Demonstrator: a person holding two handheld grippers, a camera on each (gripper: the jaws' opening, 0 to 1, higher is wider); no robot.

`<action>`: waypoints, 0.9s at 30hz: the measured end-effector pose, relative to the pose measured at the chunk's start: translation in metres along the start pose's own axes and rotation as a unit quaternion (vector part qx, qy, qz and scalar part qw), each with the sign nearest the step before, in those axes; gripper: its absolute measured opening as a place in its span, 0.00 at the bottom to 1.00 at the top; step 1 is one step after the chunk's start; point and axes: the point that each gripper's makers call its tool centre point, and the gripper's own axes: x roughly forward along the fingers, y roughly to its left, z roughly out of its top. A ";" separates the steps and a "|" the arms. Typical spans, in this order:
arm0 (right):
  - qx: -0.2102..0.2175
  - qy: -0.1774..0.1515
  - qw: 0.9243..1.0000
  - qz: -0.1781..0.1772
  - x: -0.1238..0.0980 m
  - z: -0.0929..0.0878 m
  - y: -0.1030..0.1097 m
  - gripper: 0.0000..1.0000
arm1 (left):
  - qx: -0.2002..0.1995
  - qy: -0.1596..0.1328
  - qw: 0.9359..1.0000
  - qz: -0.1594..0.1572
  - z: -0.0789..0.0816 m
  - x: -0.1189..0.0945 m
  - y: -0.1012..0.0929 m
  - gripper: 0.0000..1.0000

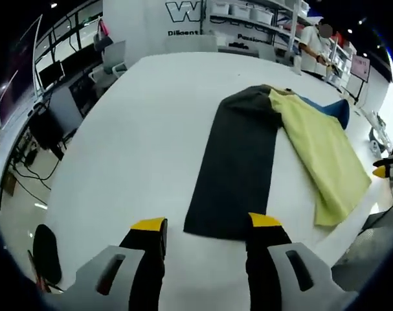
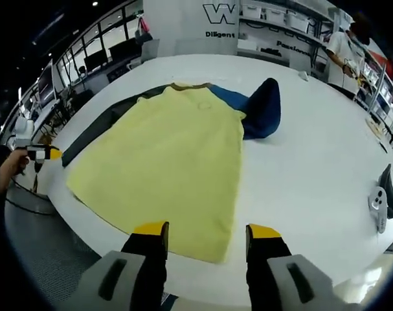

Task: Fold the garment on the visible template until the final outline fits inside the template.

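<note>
Both tongs [image 1: 208, 224] [image 2: 207, 228] hover apart at garment [image 2: 164, 162] hems.

I am looking at a plain white counter [image 1: 144, 129]. A black cloth [image 1: 238, 168] is lying on it with no pattern, and a pale yellow-green cloth [image 2: 164, 162] is showing a solid colour too. A blue cloth [image 2: 258, 107] is showing two shades, brighter near the yellow one and dark navy at its far end. My left claw [image 1: 208, 228] and right claw [image 2: 208, 233] are both showing black fingers with yellow tips on grey bodies.
</note>
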 end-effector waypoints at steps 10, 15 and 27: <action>0.004 -0.005 1.000 -0.009 -0.002 -0.001 -0.003 0.43 | -0.002 0.020 1.000 0.002 -0.008 0.010 -0.002 0.34; -0.029 0.000 0.999 -0.035 -0.005 -0.002 -0.011 0.39 | -0.007 0.020 1.000 0.003 -0.007 0.010 0.001 0.30; -0.009 -0.020 1.000 -0.022 -0.003 0.001 -0.003 0.41 | -0.046 0.018 0.999 -0.004 -0.005 0.016 0.002 0.08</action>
